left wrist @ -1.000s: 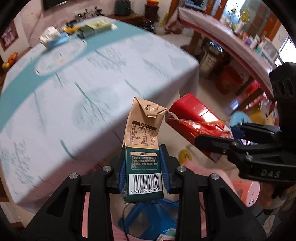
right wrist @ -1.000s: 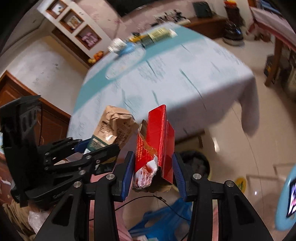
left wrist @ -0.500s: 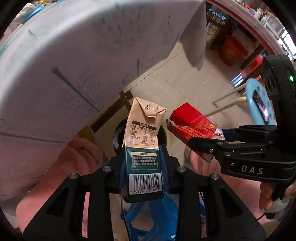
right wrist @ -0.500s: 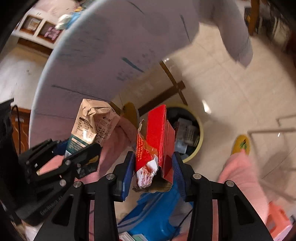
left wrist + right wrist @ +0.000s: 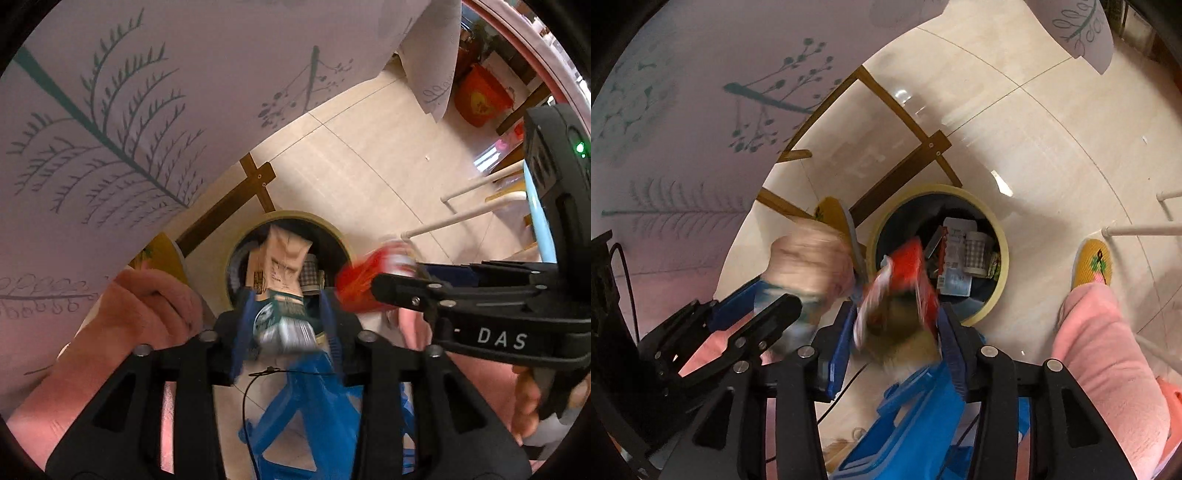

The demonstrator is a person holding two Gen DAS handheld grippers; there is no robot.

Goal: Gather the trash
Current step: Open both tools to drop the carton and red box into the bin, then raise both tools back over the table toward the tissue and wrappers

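The brown-and-green carton (image 5: 282, 291), blurred, sits loose between the left gripper (image 5: 284, 325) pads above the round bin (image 5: 997, 236). The red box (image 5: 905, 288) likewise slips from the right gripper (image 5: 894, 339). Both jaws have just been opening, half-wide.

White capital letters "DAS" stand on the black body of the right gripper (image 5: 424, 291) in the left wrist view. The print on the blurred cartons cannot be read.
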